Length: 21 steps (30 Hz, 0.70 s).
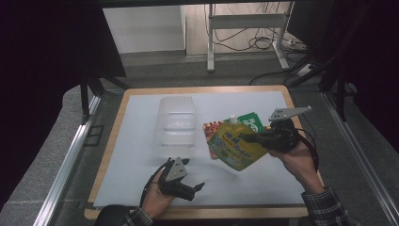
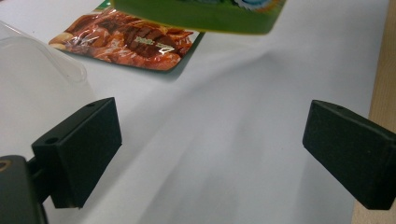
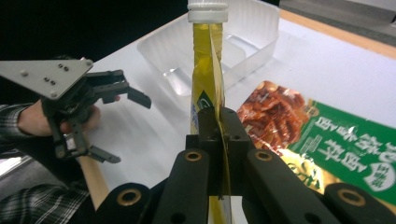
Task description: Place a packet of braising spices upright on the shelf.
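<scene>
My right gripper (image 1: 249,138) is shut on a yellow-green spouted pouch (image 1: 234,145) and holds it above the white mat at the right. In the right gripper view the jaws (image 3: 218,123) pinch the pouch (image 3: 208,65) edge-on, with its white cap at the top. Below it on the mat lie a red-orange snack packet (image 1: 211,126) and a green packet (image 1: 251,121). My left gripper (image 1: 195,188) is near the mat's front edge, open, with nothing between its pads (image 2: 210,135). The pouch's bottom edge (image 2: 201,11) hangs above the red-orange packet (image 2: 126,42).
A clear plastic container (image 1: 176,125) stands open on the white mat (image 1: 141,155), left of the packets and beyond my left gripper. The mat lies on a wooden table (image 1: 120,117). Metal rails run along both sides of the table.
</scene>
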Each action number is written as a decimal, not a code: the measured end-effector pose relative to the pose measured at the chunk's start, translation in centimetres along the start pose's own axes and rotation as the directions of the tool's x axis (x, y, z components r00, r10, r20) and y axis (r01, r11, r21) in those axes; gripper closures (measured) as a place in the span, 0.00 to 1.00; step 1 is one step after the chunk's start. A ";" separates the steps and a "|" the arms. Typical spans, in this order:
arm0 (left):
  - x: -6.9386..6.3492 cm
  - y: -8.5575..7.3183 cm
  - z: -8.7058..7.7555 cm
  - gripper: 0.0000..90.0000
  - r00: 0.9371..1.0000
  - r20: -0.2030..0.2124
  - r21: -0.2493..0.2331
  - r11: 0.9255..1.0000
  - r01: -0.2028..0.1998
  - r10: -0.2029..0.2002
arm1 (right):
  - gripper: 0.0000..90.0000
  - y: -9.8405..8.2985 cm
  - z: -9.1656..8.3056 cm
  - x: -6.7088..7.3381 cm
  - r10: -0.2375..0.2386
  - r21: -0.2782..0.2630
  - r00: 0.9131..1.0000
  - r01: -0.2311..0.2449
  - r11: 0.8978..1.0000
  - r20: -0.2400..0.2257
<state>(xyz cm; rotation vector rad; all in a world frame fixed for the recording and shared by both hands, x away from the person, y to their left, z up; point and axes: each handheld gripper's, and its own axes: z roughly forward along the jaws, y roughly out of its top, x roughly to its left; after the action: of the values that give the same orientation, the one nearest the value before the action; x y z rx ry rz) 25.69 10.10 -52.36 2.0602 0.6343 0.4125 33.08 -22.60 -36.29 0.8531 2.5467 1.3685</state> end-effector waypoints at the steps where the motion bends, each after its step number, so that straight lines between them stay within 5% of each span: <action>1: 0.0 0.0 0.0 0.04 1.000 -0.001 0.002 1.000 -0.001 0.001 | 0.98 0.3 0.1 -0.1 -0.004 0.000 1.000 0.004 1.000 0.006; 21: -0.1 0.0 0.0 0.05 1.000 -0.002 -0.004 1.000 -0.006 0.006 | 0.98 3.6 2.2 -1.8 -0.050 -0.010 0.999 0.050 0.999 0.011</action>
<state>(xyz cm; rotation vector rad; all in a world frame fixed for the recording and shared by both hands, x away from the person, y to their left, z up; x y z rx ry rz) 25.63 10.05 -52.32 2.0583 0.6282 0.4188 36.86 -20.40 -34.92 0.7871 2.5330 1.3570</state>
